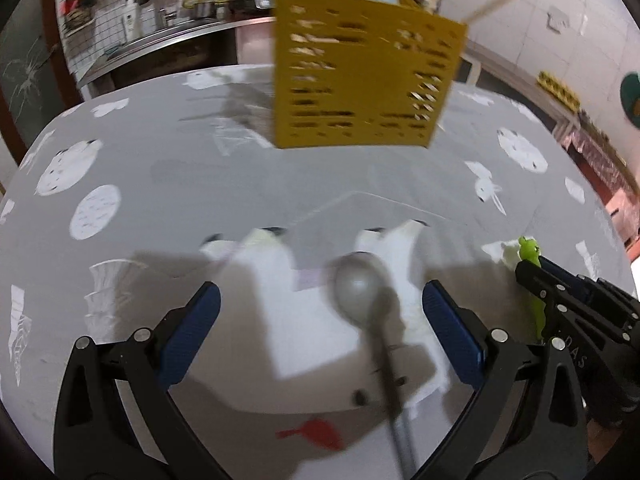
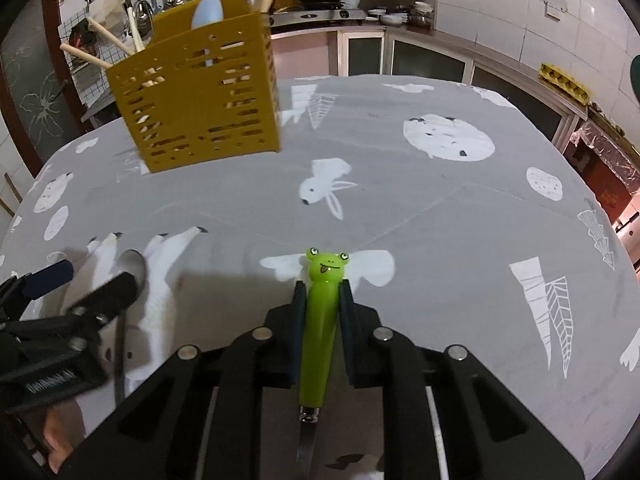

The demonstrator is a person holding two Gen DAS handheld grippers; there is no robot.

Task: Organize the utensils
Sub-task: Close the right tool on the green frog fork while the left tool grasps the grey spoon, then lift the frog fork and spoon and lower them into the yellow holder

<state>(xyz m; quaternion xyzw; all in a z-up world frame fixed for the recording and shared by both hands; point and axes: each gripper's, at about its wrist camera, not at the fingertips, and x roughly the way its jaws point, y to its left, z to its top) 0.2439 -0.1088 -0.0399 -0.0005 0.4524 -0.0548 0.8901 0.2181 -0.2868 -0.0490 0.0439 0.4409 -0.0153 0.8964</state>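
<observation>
The right tool (image 1: 532,276) shows the partial letters "DAS"; no other text is readable.

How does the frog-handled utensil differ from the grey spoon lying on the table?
The frog-handled utensil has a bright green handle and is clamped in the right gripper. The grey spoon is plain metal, lying loose on the tablecloth between the open left gripper fingers. Both remain outside the yellow caddy.

- The frog-handled utensil (image 2: 320,320) sits between the right gripper (image 2: 322,312) jaws, its frog end ahead of the tips, its metal part running back under the gripper body
- The spoon (image 1: 360,292) lies on the table (image 1: 240,184) between the left gripper (image 1: 320,316) jaws, nearer the right one; its handle runs back toward the camera
- The utensil holder (image 1: 360,72) stands well ahead of both grippers, sticks in it
</observation>
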